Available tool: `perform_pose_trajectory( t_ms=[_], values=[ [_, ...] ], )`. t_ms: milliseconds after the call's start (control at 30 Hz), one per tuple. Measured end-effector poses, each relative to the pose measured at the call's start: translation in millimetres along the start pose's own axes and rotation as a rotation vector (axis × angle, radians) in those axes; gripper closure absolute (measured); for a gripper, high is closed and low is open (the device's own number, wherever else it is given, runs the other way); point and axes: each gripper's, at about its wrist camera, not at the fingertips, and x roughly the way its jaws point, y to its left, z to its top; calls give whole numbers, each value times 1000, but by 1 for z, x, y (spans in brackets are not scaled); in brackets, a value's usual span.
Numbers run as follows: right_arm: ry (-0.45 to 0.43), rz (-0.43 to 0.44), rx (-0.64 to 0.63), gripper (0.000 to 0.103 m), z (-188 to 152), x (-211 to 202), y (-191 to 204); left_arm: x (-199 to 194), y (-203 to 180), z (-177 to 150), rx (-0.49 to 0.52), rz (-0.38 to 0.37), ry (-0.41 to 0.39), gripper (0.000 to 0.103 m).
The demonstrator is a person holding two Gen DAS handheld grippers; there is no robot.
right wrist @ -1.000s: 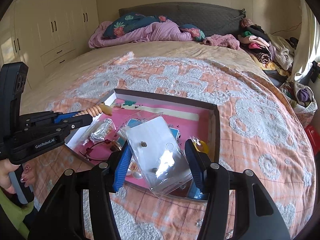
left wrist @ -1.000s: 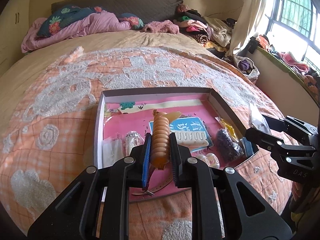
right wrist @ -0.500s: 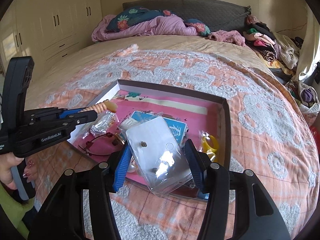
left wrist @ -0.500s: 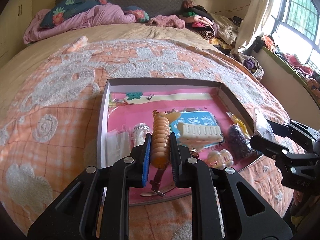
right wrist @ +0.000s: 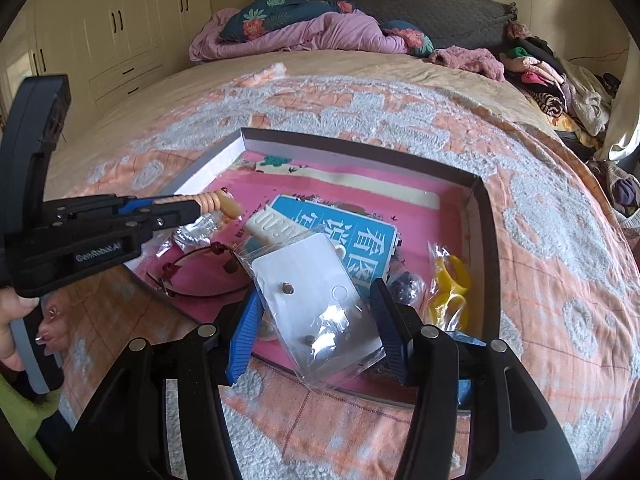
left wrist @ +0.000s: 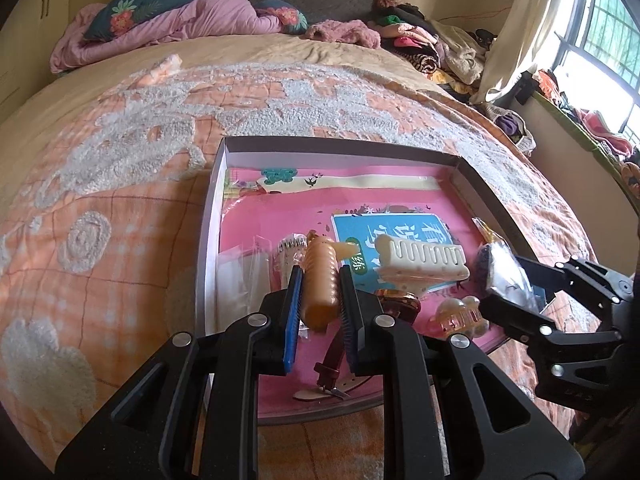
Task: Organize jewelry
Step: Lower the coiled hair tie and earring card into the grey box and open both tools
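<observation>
Jewelry lies loose in a shallow cardboard tray [left wrist: 486,190] on the bedspread [left wrist: 120,200]. Left gripper [left wrist: 320,300] is clamped on a ribbed orange hair clip [left wrist: 320,280] above the tray's left edge. Right gripper [right wrist: 316,324] pinches a clear earring bag [right wrist: 320,304] with white card over the near edge; its studs are too small to identify. A cream comb clip [left wrist: 424,262] rests on a blue card.

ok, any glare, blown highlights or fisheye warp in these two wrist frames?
Left wrist: window at top right is blown out, and the box rim and bed bow strongly. Right wrist: bright glare patches on the clear packet held in the jaws hide part of its card; bed edges curve, corners vignette black.
</observation>
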Motion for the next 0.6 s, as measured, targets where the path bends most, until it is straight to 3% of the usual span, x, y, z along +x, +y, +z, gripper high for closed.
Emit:
perform_pose_trajectory(
  t_ms=[267,600],
  values=[
    [20,-4,24,48,-6,9,-4,0,-2,0,3,-4,6,92],
    [-13,-13,59,25,-13,-10,-4,2,-3,-2,11,-7,14,92]
  ],
)
